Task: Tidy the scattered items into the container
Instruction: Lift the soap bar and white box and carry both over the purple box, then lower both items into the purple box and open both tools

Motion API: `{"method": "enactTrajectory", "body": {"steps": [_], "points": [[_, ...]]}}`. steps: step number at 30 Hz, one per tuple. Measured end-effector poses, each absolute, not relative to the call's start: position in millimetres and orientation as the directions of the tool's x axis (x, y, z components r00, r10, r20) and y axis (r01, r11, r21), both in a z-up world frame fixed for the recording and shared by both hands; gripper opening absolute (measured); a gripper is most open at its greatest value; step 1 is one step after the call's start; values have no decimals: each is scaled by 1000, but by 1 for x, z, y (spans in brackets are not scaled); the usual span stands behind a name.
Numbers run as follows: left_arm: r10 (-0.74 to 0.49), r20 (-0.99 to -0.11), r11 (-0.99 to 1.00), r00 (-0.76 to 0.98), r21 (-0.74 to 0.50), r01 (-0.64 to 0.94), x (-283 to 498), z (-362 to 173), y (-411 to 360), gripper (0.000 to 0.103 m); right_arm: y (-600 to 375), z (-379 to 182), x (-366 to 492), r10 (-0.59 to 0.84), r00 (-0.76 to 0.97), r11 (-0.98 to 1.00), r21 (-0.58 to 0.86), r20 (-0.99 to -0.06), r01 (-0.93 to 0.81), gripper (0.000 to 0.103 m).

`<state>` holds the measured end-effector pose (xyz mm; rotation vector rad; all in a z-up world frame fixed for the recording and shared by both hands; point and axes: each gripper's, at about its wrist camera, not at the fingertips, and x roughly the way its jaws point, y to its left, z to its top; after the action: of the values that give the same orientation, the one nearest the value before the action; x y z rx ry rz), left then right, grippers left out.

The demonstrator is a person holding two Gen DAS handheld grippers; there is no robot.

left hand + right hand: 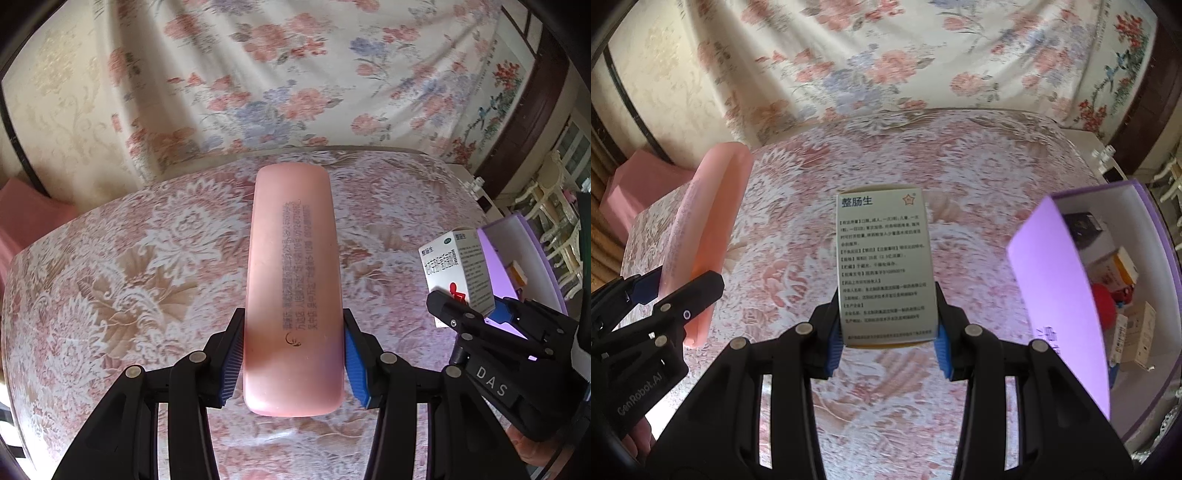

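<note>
Two hand-held grippers clamp: left smooth, perhaps plastic, pink case, right cardboard box.

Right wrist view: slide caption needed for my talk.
Right gripper holds a medicine box over the floral tablecloth, beside the purple container.
</note>
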<state>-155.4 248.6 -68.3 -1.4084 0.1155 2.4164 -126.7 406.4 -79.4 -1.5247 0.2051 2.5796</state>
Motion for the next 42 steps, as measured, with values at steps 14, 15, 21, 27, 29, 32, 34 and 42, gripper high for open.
{"method": "enactTrajectory", "body": {"steps": [14,15,21,27,29,32,34,42], "points": [[303,-854,-894,-423,-100,-436,-140,-56,326,48,479,-61,-95,93,-492,-954,64,-865,-292,43],[311,-851,-888,-422,-103,-448,-138,-54,334,48,486,-61,-92,97,-491,-951,65,-866,-303,43],[360,-840,-852,-407,-118,-510,-130,-44,382,48,528,-57,-73,131,-482,-928,64,-866,-368,43],[397,-834,-813,-382,-127,-568,-121,-39,430,48,573,-53,-50,170,-472,-899,60,-865,-434,43],[409,-834,-798,-371,-130,-588,-117,-38,448,48,587,-55,-43,180,-464,-888,59,-868,-456,43],[424,-834,-775,-354,-131,-618,-109,-38,476,48,605,-57,-34,192,-452,-875,56,-871,-481,43],[431,-834,-762,-345,-131,-634,-106,-39,492,48,616,-58,-29,200,-445,-867,54,-873,-495,43],[427,-848,-738,-314,-126,-663,-97,-56,540,48,654,-73,-16,205,-414,-849,49,-887,-525,43]]}}
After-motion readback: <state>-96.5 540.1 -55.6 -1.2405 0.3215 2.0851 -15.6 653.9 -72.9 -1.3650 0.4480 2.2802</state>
